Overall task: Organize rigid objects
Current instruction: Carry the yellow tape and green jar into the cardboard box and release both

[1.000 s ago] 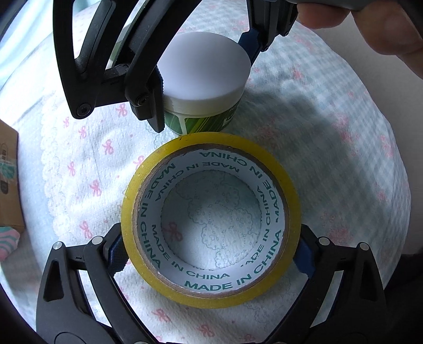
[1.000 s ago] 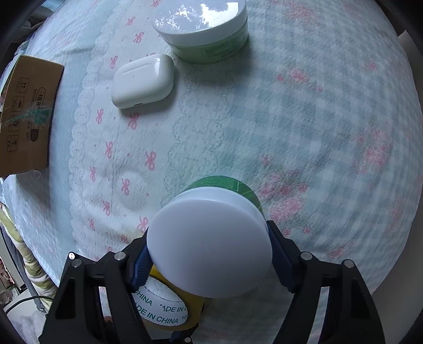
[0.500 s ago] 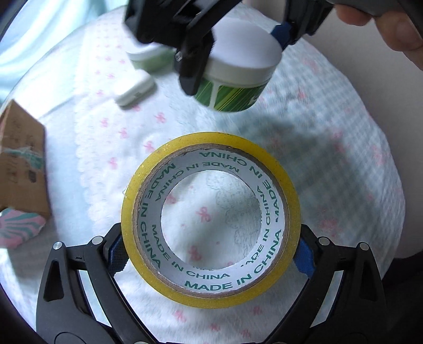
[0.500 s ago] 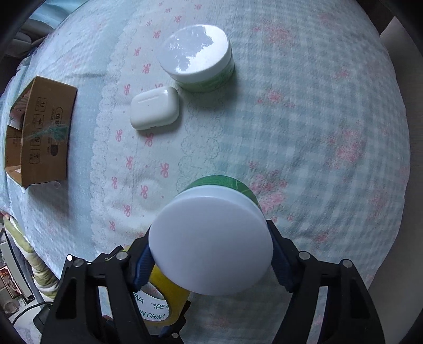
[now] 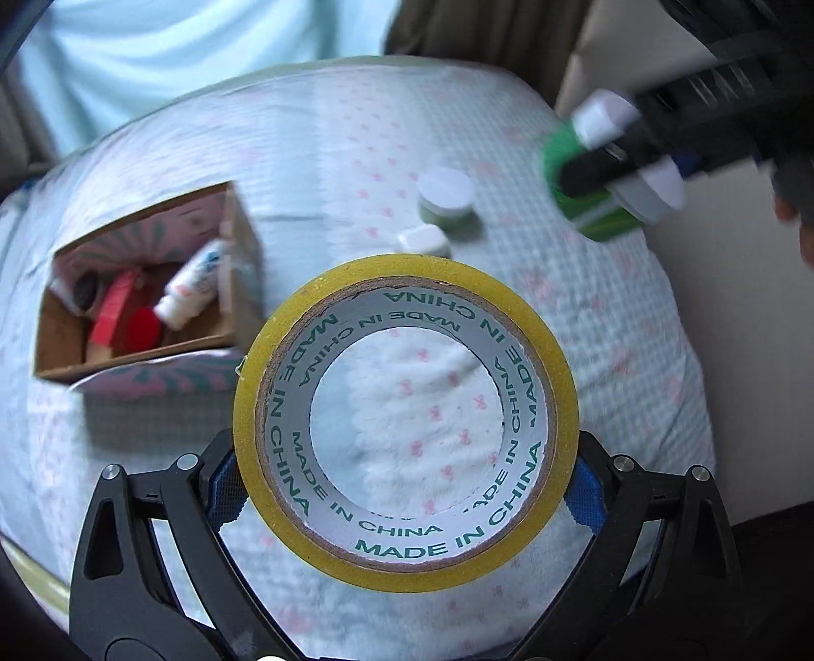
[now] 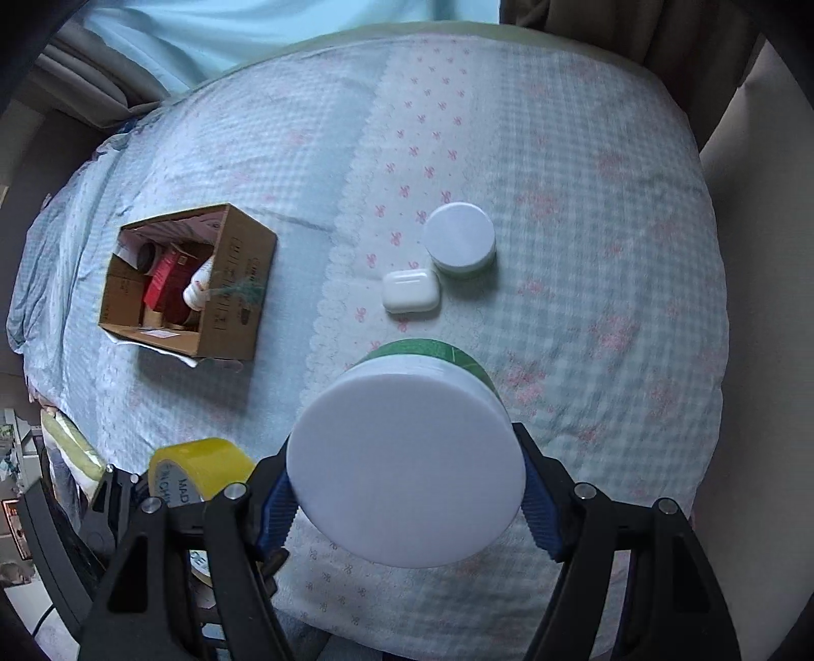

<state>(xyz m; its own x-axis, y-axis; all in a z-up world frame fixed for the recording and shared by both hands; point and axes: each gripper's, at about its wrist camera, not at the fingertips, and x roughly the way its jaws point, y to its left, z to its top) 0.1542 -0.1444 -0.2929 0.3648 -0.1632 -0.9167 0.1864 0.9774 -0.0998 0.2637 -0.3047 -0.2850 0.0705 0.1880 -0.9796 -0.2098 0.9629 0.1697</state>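
My left gripper point(image 5: 405, 483) is shut on a yellow tape roll point(image 5: 405, 300), held high above the bed; the roll also shows in the right wrist view point(image 6: 201, 470). My right gripper point(image 6: 407, 503) is shut on a green jar with a white lid point(image 6: 407, 473), also held high; the jar shows at the upper right of the left wrist view point(image 5: 600, 203). An open cardboard box point(image 6: 234, 284) with several items lies on the bed at the left, also in the left wrist view point(image 5: 56, 340). A second white-lidded jar point(image 6: 459, 236) and a white earbud case point(image 6: 410, 290) lie on the bed.
The bed point(image 6: 585, 203) has a light checked cover with pink bows. A beige wall point(image 6: 753, 305) runs along its right side. A curtain point(image 6: 254, 30) hangs behind the bed. The second jar point(image 5: 446, 196) and the earbud case point(image 5: 423, 239) also show in the left wrist view.
Both grippers have risen well above the bed with their objects. The right gripper with the jar has moved off to the right of the left one. The box's open inside has come into view.
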